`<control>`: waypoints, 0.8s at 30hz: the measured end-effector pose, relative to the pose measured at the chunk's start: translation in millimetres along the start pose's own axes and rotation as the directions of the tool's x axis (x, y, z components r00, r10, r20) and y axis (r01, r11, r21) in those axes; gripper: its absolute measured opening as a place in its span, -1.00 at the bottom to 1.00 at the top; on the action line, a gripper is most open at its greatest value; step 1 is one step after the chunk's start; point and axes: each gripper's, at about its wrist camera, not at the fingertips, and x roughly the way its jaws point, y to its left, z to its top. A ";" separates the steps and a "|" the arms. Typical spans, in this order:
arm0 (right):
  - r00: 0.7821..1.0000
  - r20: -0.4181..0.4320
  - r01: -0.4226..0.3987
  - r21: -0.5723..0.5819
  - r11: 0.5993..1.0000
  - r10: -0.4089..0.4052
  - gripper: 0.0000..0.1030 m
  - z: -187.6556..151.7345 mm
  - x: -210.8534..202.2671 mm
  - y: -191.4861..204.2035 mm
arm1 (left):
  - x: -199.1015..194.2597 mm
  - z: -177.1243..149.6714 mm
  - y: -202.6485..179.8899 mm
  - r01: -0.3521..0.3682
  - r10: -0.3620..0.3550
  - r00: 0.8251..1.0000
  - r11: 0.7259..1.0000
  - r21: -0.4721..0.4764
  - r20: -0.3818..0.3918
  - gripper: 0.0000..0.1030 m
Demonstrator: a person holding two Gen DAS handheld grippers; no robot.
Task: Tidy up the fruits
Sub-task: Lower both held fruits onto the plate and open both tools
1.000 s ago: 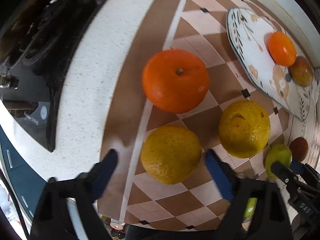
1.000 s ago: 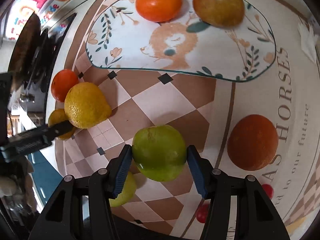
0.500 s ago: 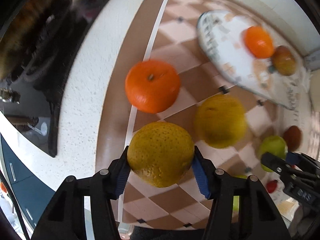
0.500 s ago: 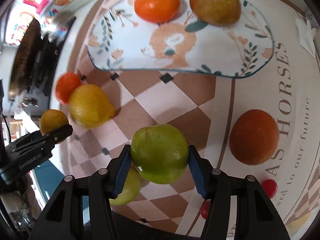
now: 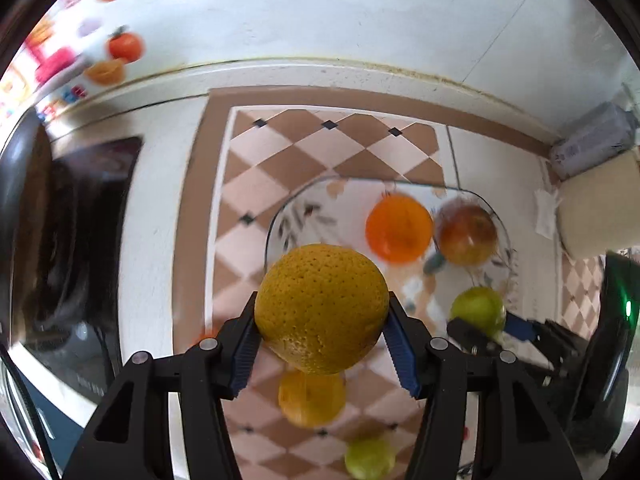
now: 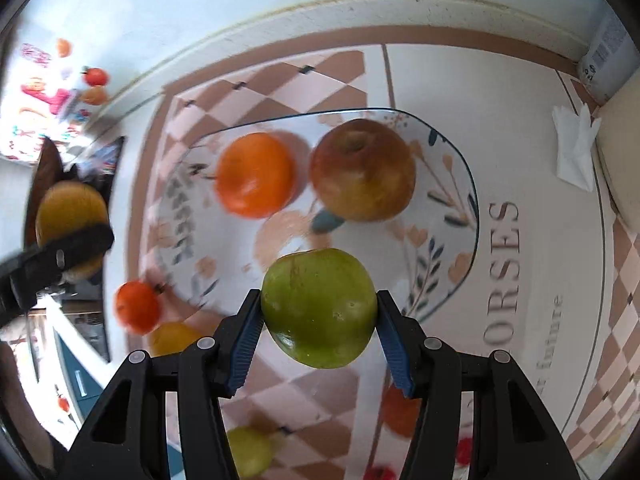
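My left gripper (image 5: 322, 338) is shut on a rough yellow-orange citrus (image 5: 320, 306), held in the air near the left edge of the patterned glass plate (image 5: 288, 220). My right gripper (image 6: 318, 330) is shut on a green apple (image 6: 320, 306), held over the near part of the plate (image 6: 460, 240). An orange (image 6: 256, 174) and a red-brown apple (image 6: 362, 168) lie on the plate. The left gripper with its citrus (image 6: 70, 216) shows at the left of the right wrist view. The right gripper's green apple (image 5: 478, 310) shows in the left wrist view.
On the checkered mat lie a small orange (image 6: 138, 306), a yellow citrus (image 6: 172, 338), a green fruit (image 6: 248, 450), another orange (image 6: 400, 412) and small red fruits (image 6: 464, 450). A black stovetop (image 5: 72, 240) lies left. A white tissue (image 6: 574, 152) and a container (image 5: 592, 144) are at the right.
The left gripper closed on the yellow-orange citrus and lifted it toward the plate. The right gripper carried the green apple up and forward over the plate.
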 end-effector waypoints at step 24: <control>0.997 -0.072 0.033 0.053 0.998 -0.029 0.27 20.5 27.6 -9.2 | 97.2 66.5 3.1 -0.039 0.035 0.973 0.999 -0.013 -0.226 0.09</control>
